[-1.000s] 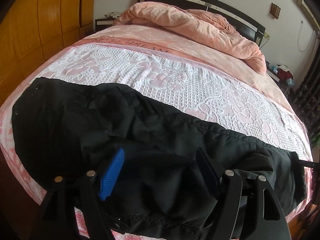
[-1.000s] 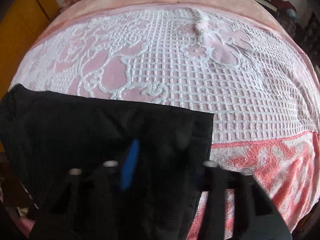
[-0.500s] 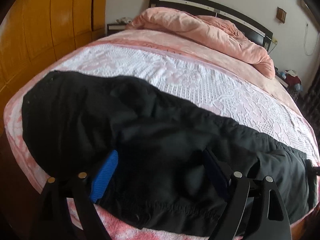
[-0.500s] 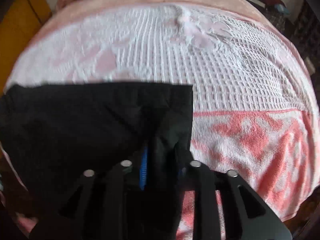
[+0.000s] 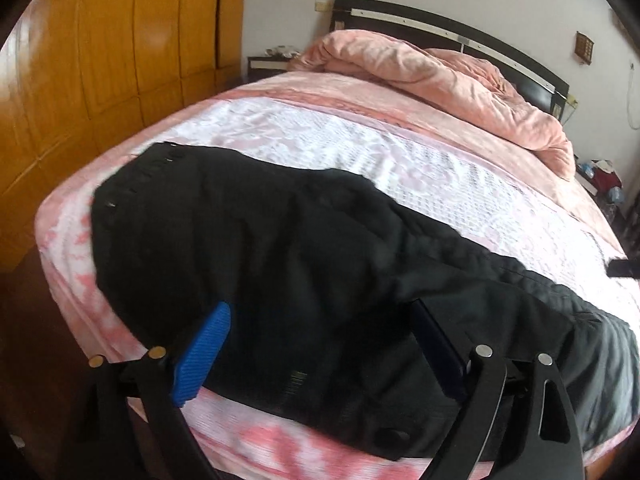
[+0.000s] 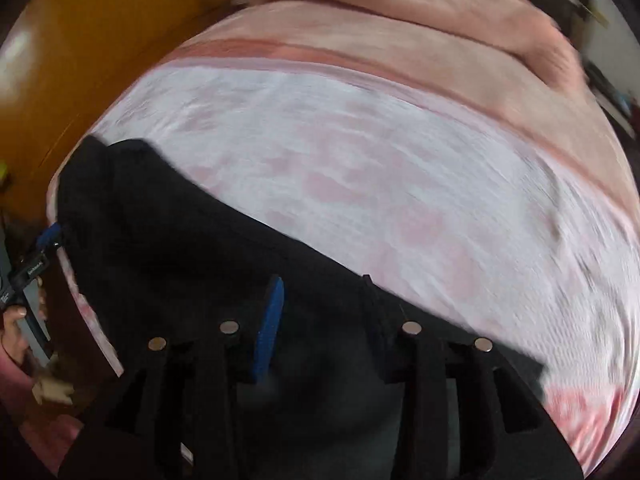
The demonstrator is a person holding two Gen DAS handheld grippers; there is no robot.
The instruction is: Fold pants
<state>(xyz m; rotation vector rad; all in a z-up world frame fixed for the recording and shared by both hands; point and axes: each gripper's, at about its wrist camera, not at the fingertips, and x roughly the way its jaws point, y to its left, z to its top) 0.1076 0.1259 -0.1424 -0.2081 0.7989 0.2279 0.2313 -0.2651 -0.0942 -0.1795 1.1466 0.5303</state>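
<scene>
Black pants (image 5: 304, 264) lie lengthwise along the near edge of the bed, waistband at the left, legs running right. My left gripper (image 5: 320, 340) is open, its blue pads (image 5: 202, 354) spread wide just above the cloth near the bed's front edge, holding nothing. In the right wrist view the pants (image 6: 180, 264) fill the lower left. My right gripper (image 6: 320, 320) sits over the leg end with black cloth between its fingers; its blue pad (image 6: 270, 324) shows, the other is hidden. The view is blurred.
The bed has a pink-and-white patterned cover (image 5: 360, 148) and a bunched pink duvet (image 5: 440, 76) at the dark headboard. A wooden wardrobe (image 5: 100, 60) stands at the left. The left gripper and hand (image 6: 28, 280) show at the right wrist view's left edge.
My left gripper has drawn back and up, showing more of the bed. My right gripper swung left over the pants; its fingers, closed on the leg cloth half a second ago, now stand wider.
</scene>
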